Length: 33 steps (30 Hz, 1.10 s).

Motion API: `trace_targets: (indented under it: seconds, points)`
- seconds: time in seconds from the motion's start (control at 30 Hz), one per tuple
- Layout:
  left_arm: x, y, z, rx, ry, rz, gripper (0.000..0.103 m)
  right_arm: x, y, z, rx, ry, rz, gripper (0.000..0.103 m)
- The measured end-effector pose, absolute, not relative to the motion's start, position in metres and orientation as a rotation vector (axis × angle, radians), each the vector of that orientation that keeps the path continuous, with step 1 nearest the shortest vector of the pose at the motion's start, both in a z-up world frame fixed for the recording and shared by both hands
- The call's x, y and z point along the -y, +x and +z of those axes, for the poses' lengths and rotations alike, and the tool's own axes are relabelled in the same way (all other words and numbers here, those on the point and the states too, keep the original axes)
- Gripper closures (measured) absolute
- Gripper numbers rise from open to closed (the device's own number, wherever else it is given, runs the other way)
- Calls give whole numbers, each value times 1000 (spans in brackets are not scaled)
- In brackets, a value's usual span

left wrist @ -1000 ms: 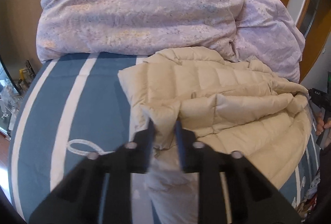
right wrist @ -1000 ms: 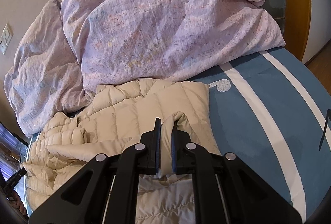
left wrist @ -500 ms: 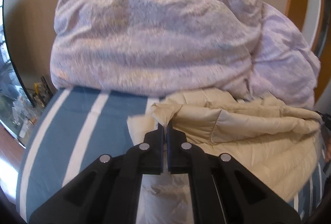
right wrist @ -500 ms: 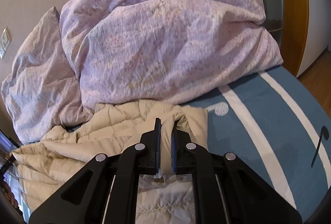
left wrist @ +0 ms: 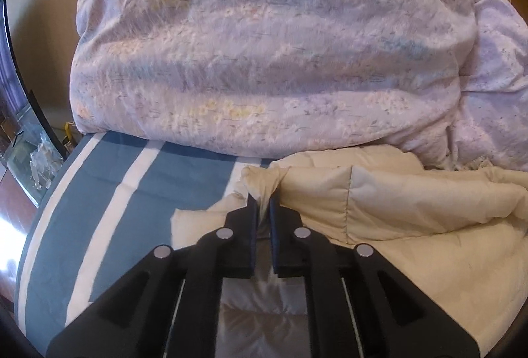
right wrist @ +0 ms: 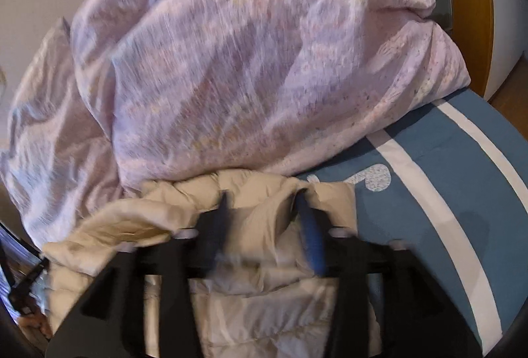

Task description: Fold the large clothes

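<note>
Since 0.5 s ago, the right black two-finger tongs [right wrist: 264, 207] have been spread wide, where a fold of the cream quilted puffer jacket [right wrist: 264, 298] was pinched before; the fabric now lies loose between and under the 2 blurred fingers [right wrist: 312, 235]. Whether the fingers touch the cloth cannot be told through the motion blur. The left black two-finger tongs [left wrist: 263, 204] remain narrow, clamped on a gathered corner of the jacket [left wrist: 412, 226], as they were 0.5 s ago. In both views the lilac floral duvet [left wrist: 264, 44] has come closer and fills more of the frame.

The jacket is spread on the blue bed cover with white stripes [left wrist: 109, 226], beneath and ahead of both tongs. Its far edge is bunched just ahead of the fingertips and touches the foot of the duvet [right wrist: 247, 60], so little room is left forward. Left of the left tongs, striped cover is exposed up to the bed's edge. Right of the right tongs, the cover [right wrist: 445, 193] lies open, with a pale printed note shape [right wrist: 376, 178] near the jacket's corner.
</note>
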<state>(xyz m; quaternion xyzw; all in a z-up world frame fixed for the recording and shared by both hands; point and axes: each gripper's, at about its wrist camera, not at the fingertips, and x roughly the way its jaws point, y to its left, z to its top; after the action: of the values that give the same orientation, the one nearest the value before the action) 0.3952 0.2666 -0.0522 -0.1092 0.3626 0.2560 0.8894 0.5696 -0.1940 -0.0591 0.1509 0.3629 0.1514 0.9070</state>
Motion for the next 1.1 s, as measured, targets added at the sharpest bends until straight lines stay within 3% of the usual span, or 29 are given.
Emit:
trace_targets:
  seconds: [0.07,0.13,0.17,0.43,0.8,1.1]
  points:
    - [-260,391,-46,-735,-214,513,67,200,556,-47,-672,302,295,35]
    - [-252,384,-39,-711,-190,511,49,202,546,-39,-652,288,310,36]
    - [-248,382,-35,-704,-184,503,46,202,543,-37,-650,282,323,36]
    - [-215,367,-27,-698,-134,461,33,167,521,-43,-670,84,367,45]
    - [-228,392,-76,-768,-115,558,25,144,552,-95,-777,-31,213,45]
    - [-240,416,-94,-787,-125,568,12,136,565,-116,-824,-58,178,39]
